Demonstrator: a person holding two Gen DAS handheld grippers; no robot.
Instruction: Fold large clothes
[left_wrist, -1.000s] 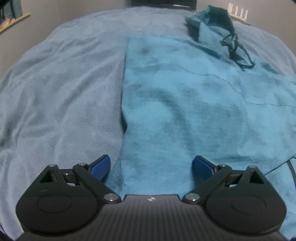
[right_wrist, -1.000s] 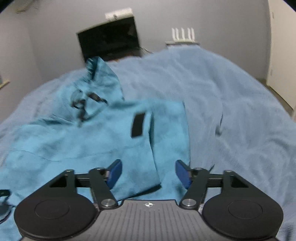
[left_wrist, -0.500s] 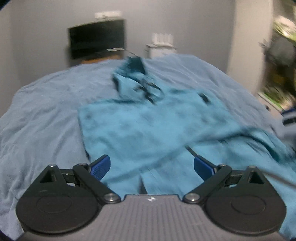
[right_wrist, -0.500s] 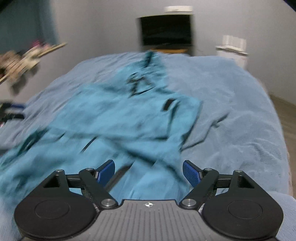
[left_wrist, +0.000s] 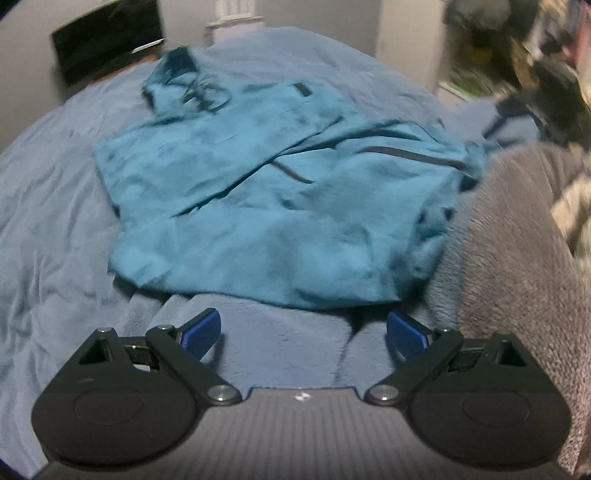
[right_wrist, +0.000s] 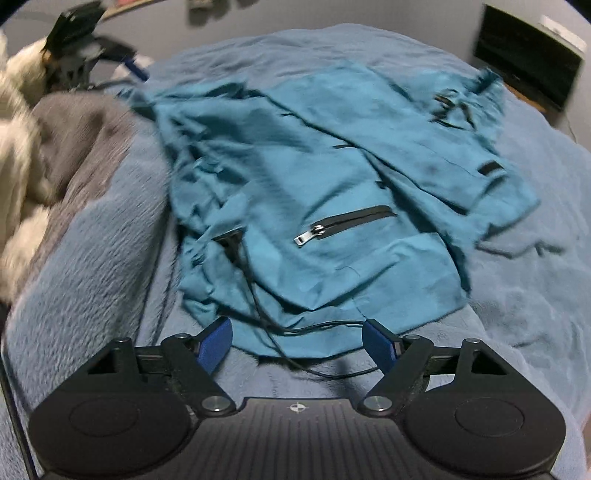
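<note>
The crumpled teal zip-up jacket (left_wrist: 266, 192) lies on the blue fleece bedspread (left_wrist: 55, 206), its hood toward the far edge and its hem at the near edge, where a thin black cord (right_wrist: 314, 328) trails. A grey plush blanket (left_wrist: 517, 266) lies beside the jacket.

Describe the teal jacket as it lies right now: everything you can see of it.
The teal jacket lies spread and rumpled on the blue blanket, looking like thin, soft fabric. A dark pocket zipper with a silver pull shows on its front, a black tab sits on one folded-over sleeve, and the hood with dark drawcords lies at the far end. A thin black cord trails off the near hem. Both tongs, left and right, are open and hold nothing.
</note>
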